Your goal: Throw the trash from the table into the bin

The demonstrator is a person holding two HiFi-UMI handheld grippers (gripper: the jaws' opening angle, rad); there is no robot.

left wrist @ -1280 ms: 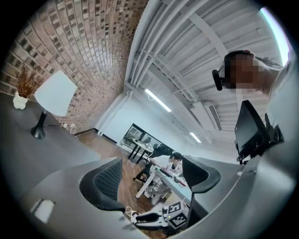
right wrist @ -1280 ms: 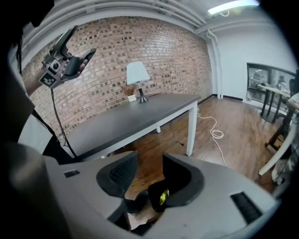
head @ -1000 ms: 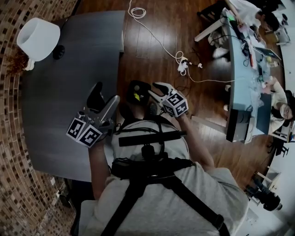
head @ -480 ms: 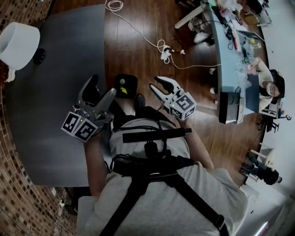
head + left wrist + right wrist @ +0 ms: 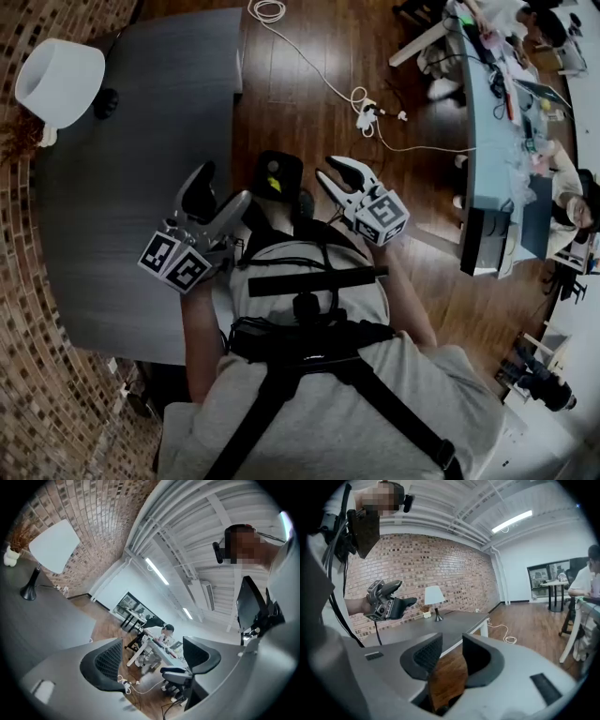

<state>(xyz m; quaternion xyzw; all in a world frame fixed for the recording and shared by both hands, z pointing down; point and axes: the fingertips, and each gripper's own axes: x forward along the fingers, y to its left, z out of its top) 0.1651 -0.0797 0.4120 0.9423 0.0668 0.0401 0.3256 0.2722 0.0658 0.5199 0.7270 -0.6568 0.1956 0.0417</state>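
The left gripper is held over the edge of the big grey table. Its jaws stand wide apart. In the left gripper view its two black pads have a big gap between them, and nothing is in the gap. The pads touch nothing. Through the gap you can only see the far side of the room.

The right gripper is held up over the brown wood floor, next to the person's chest. Its jaws have just been closing. Now they stand close to each other with a thin gap left. In the right gripper view nothing sits between its dark pads, and only the wood floor shows through the gap. This gripper holds nothing and touches nothing.

The small black bin stands on the floor just in front of the person. In the head view it sits between the two grippers and just beside the edge of the table. A small yellow thing lies inside the bin.

On the far corner of the table stands a white lamp. The part of the table near the grippers is bare grey. A white cable lies on the floor past the bin.
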